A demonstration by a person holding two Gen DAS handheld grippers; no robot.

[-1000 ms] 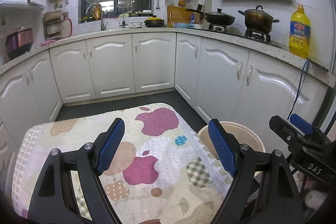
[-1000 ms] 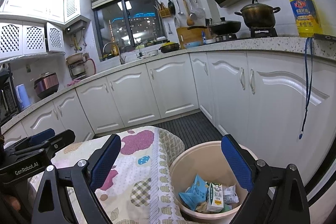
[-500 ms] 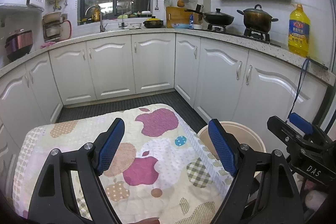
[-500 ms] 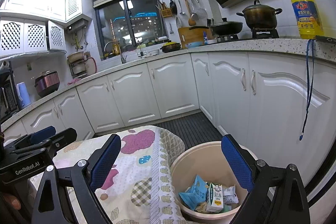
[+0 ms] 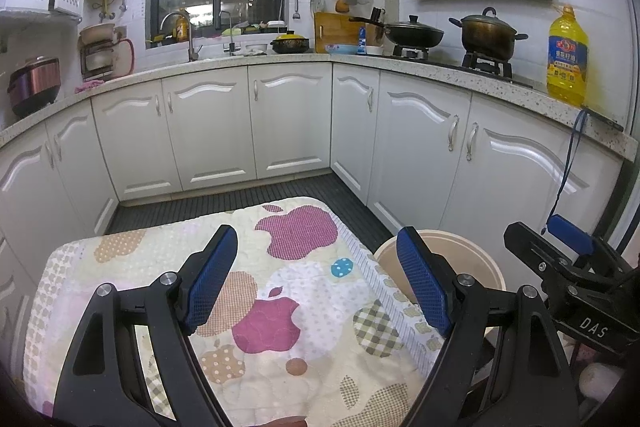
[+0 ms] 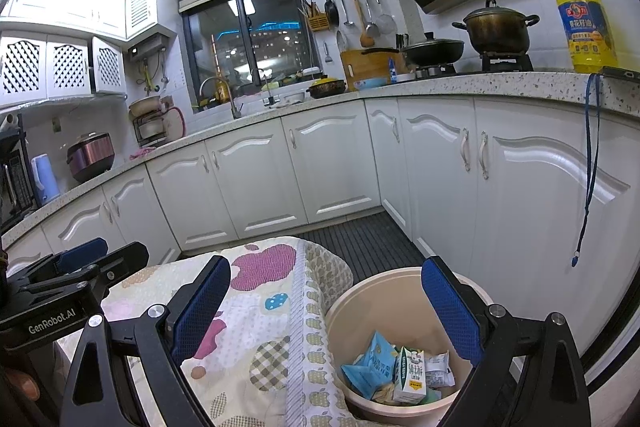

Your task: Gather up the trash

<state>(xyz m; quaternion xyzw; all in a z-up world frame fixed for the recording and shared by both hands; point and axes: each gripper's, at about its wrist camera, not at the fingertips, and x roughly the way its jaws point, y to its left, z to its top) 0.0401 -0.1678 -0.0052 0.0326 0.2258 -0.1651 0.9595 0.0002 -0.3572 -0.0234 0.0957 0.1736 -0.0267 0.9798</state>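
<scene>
The trash sits in the round beige plastic bin (image 6: pixel 404 311) on the dark floor, just right of the low counter: a crumpled light-blue snack packet (image 6: pixel 370 363), a small white-and-green milk carton (image 6: pixel 410 373) and a white wrapper (image 6: pixel 438 371) lie heaped at its bottom. From this, the collecting looks done or nearly so, since nothing loose shows on the counter's cream quilted cover with purple apple shapes (image 5: pixel 280 291).

The right gripper (image 6: pixel 326 307) hangs over the gap between cover and bin, its jaws spread wide and holding nothing; I judge it sits there because the bin is the drop point. The left gripper (image 5: pixel 316 279) hovers above the cover, jaws equally wide and empty, its right jaw lined up over the bin's rim, seemingly ready for a further piece.

Farther off, white cabinet doors (image 5: pixel 288 131) wrap round the room. A yellow oil bottle (image 5: pixel 567 61) stands far right on the speckled worktop, near a dark lidded pot (image 5: pixel 488 35).
</scene>
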